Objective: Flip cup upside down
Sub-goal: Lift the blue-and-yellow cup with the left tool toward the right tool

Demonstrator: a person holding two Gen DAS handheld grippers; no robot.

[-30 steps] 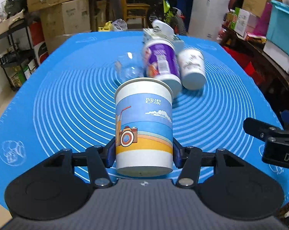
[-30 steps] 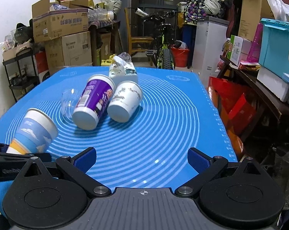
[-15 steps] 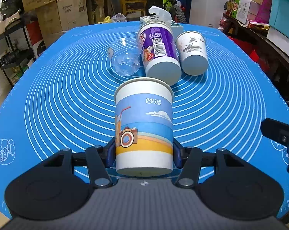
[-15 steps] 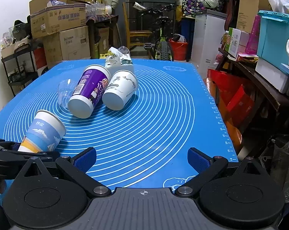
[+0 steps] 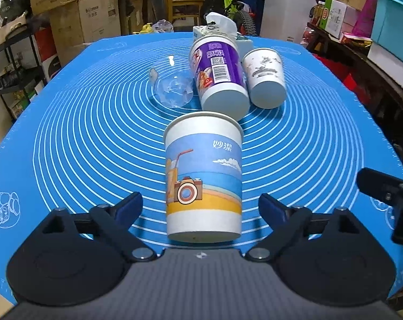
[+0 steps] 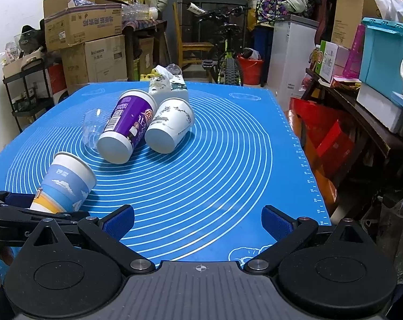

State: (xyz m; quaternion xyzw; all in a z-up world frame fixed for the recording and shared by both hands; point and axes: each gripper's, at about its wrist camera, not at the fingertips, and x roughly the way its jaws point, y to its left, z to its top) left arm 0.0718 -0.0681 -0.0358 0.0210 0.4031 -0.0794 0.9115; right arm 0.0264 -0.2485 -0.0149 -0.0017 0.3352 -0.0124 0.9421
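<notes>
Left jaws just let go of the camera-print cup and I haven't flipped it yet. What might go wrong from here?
1. The camera-print cup lies tilted, rim away, loose between the left gripper's open jaws; it may roll before you re-grip.
2. Pushing forward could knock it into the purple cup and white cup lying just beyond.
3. The right gripper hangs open close by; the two could collide.

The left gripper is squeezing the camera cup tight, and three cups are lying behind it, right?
Not quite. The left gripper is open, its fingers apart from the camera cup, as the left wrist view shows. The three cups lying behind it are right.
</notes>
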